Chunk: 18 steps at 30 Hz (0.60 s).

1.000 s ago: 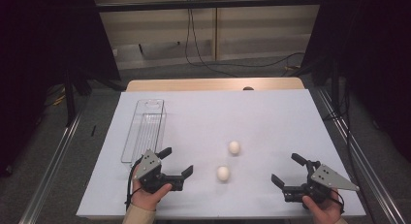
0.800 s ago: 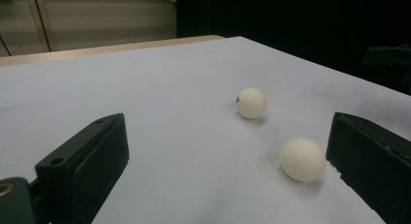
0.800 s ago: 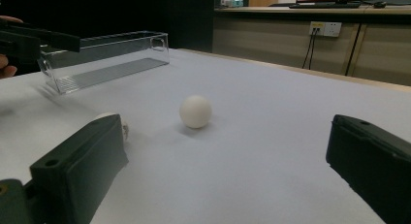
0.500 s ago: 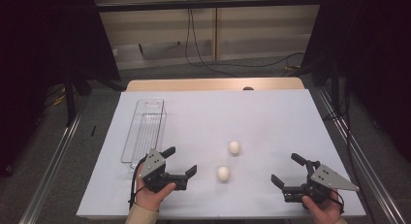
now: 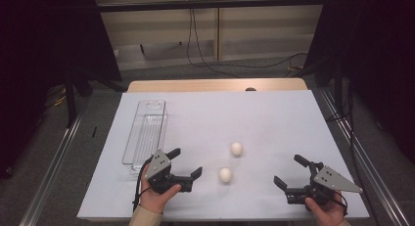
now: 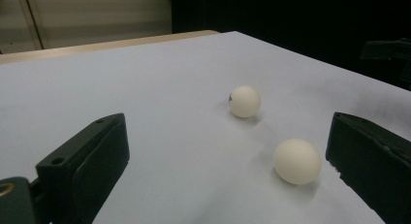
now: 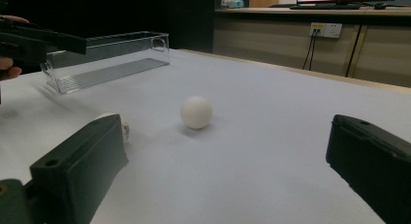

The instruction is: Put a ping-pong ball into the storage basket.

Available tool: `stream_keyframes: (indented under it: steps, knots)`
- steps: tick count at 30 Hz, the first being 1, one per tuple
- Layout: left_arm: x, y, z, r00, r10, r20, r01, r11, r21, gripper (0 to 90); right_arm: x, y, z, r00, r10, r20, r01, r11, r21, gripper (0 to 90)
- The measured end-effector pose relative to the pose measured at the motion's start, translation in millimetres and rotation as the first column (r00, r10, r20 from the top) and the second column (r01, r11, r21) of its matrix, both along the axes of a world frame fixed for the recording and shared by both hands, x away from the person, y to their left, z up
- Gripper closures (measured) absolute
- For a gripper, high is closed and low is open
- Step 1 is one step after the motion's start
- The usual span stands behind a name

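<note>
The left tongs [image 5: 187,166] hang low over the white surface [image 5: 274,118] with jaws spread wide and empty, facing the nearer white ball [image 5: 225,175], which lies just beside them; a clean grasp likely means sliding forward until the ball sits centred between the jaws, then closing gently so it does not roll off. The right tongs [image 5: 291,173], also wide open and empty, rest well apart, while the second ball [image 5: 237,148] and the clear plastic tray [image 5: 147,133] leave the approach unobstructed
</note>
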<state>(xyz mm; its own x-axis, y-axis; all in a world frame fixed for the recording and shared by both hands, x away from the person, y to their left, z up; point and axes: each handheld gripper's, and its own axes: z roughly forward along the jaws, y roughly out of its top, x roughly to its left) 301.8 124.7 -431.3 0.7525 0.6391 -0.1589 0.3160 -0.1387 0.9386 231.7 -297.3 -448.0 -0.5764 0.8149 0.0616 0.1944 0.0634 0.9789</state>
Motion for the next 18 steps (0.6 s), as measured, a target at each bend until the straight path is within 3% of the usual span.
stream_keyframes:
  steps: [18]
  knots:
    - [0.8, -8.7, -2.0, 0.9997, -0.019, -0.016, 0.019, 0.9997, 0.013, 2.0, 0.0, 0.2, 0.0, 1.0, 0.0, 0.001, 0.0, 1.0, -0.002, 0.2]
